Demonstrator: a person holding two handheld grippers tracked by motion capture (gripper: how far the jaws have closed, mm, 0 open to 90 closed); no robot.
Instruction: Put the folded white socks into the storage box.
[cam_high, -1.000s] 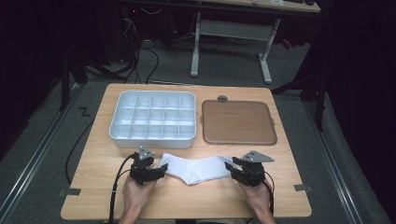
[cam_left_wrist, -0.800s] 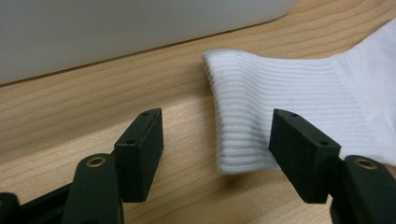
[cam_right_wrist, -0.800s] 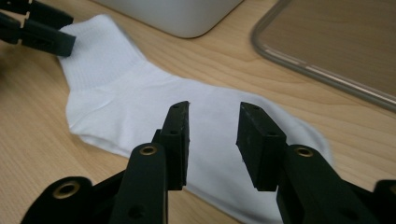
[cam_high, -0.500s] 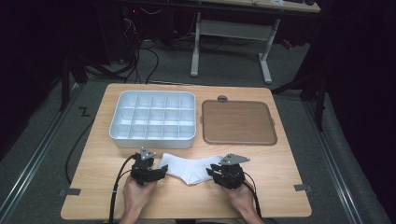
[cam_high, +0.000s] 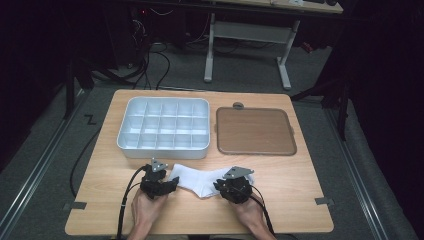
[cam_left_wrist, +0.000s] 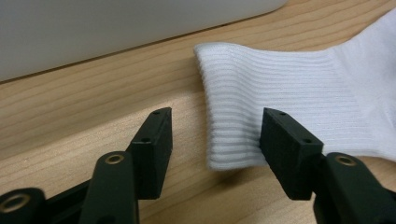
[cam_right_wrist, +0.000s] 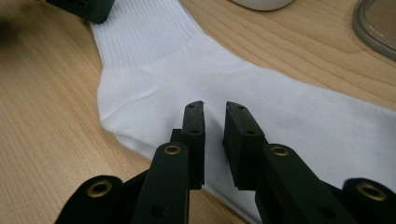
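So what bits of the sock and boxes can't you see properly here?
- Sock, high view: both ends sit under the hand-held grippers.
- Sock toe, right gripper view: cut off by the right edge.
- White tray, left gripper view: only its side wall, top cut off.
- Tray compartments, high view: too small to check inside.

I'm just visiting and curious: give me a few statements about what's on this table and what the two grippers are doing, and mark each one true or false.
1. A white sock lies on the wooden table. True.
2. The sock sits inside the divided tray. False: it lies on the table in front of the tray.
3. The left gripper has its jaws standing apart around the sock's ribbed cuff. True.
4. The right gripper has its jaws spread wide. False: they stand close together over the sock's middle, having just been closing.
5. The brown lid covers the tray. False: it lies beside it.
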